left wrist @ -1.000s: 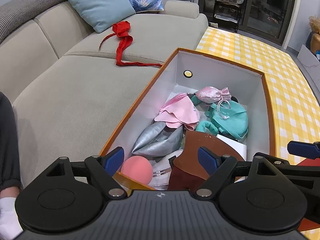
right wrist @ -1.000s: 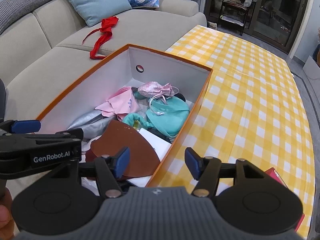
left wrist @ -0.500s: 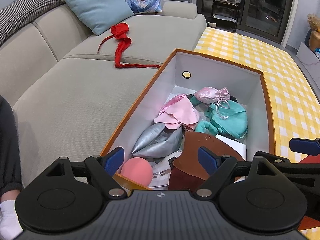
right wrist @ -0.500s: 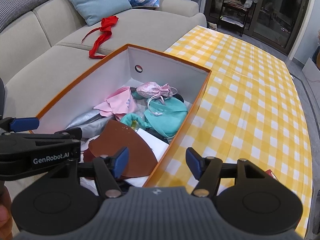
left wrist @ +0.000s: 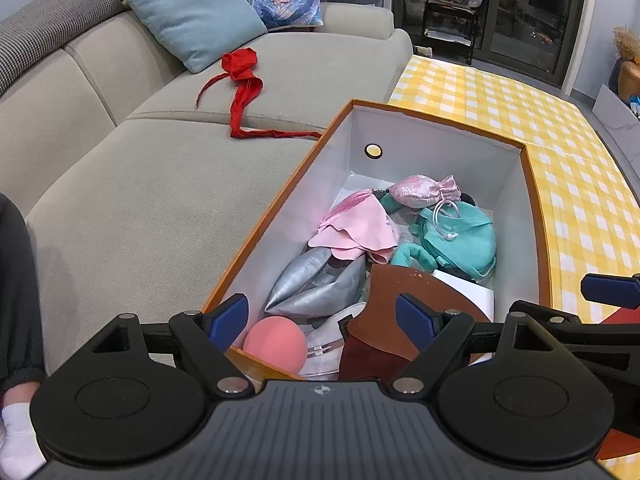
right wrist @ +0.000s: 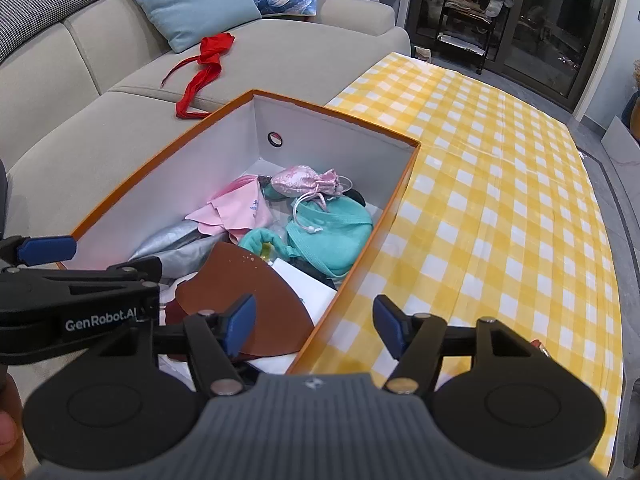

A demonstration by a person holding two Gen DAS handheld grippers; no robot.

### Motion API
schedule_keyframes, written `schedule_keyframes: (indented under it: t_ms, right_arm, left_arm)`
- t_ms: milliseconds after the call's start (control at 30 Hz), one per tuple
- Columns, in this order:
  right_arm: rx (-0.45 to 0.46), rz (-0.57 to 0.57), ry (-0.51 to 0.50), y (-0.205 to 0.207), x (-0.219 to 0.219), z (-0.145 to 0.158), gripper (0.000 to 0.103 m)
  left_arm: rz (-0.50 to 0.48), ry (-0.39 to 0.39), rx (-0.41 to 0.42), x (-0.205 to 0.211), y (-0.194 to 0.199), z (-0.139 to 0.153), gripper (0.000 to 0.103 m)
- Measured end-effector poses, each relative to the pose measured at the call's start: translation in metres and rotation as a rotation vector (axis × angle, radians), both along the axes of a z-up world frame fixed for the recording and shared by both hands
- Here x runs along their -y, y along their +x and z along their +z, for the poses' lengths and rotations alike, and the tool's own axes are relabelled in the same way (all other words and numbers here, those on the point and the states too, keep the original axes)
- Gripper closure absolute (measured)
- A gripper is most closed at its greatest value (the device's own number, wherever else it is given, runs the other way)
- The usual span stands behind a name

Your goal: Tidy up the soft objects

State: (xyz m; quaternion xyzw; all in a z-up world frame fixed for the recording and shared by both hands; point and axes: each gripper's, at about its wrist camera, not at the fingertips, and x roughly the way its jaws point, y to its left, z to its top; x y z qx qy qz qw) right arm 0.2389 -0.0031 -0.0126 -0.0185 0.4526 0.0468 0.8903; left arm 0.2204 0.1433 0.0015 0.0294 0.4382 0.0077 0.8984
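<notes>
One red cloth (left wrist: 242,80) — on sofa (left wrist: 140,200)

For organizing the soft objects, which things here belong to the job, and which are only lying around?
Part of the job:
- orange box
- pink pouch, teal bag, pink cloth, all in the box
- red ribbon on the sofa

Just lying about:
- blue cushion
- checked cloth
</notes>
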Motion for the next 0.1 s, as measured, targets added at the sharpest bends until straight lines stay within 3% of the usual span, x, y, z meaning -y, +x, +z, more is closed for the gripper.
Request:
schedule_keyframes:
  t_ms: [100]
  right_arm:
    - [-0.001,-0.002,0.001,0.0005,0.0001,-0.0003,0.039]
  left_arm:
    - [-0.009,0.011,0.006,0.0002,-0.0002,-0.0002,0.005]
